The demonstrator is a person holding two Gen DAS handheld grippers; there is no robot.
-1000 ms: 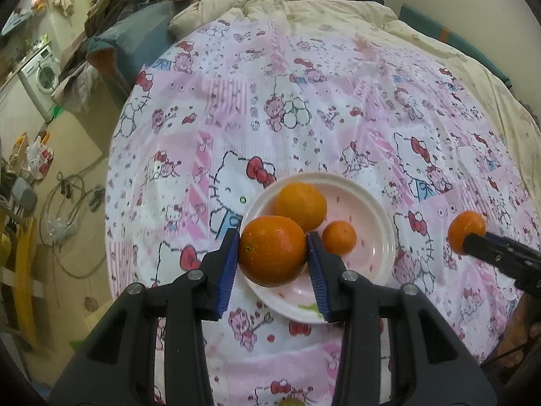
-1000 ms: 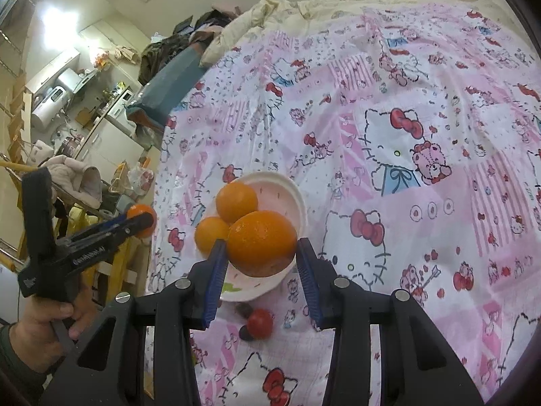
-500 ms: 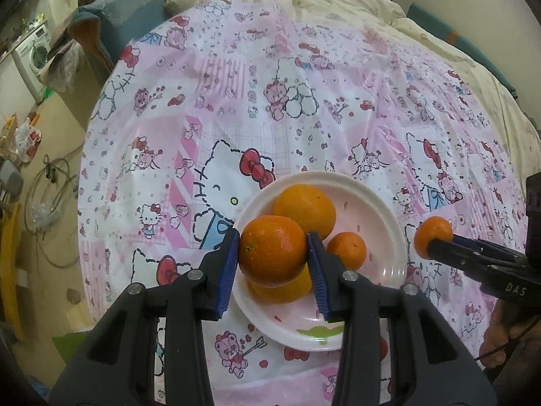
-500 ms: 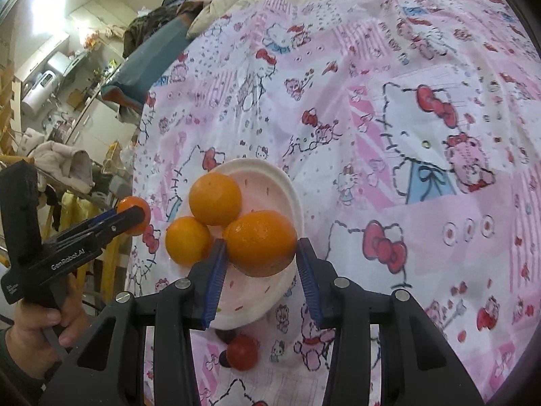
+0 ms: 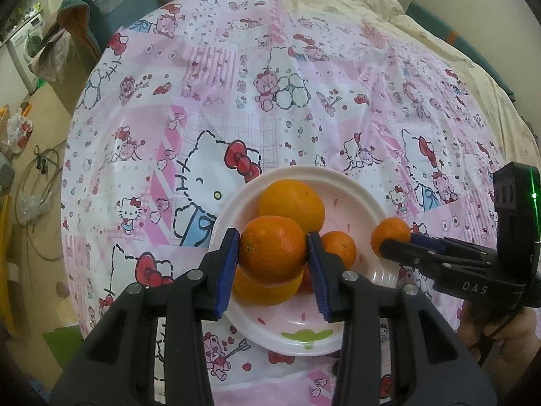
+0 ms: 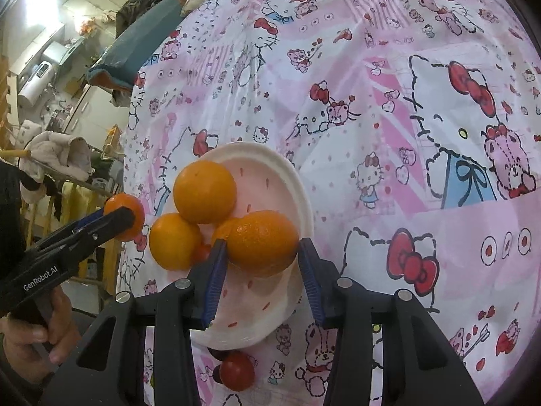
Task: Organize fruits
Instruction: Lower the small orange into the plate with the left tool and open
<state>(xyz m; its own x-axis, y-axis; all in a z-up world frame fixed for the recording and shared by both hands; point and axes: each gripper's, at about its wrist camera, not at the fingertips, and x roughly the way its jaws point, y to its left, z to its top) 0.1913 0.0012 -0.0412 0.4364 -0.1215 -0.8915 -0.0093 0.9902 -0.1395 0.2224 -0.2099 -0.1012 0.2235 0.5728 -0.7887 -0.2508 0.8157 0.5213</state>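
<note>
left gripper (image 5: 273,237) gripping mandarin (image 5: 272,253), right gripper (image 6: 259,248) holding orange (image 6: 263,237) (jaws opening) over plate (image 6: 293,177)

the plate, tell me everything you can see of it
The plate is round, white with a pinkish inside, small red flecks and a green mark near its close rim; it looks like plastic. It lies flat on the patterned cloth. Several oranges sit on it. Each pair of tongs holds another orange over it.
</note>
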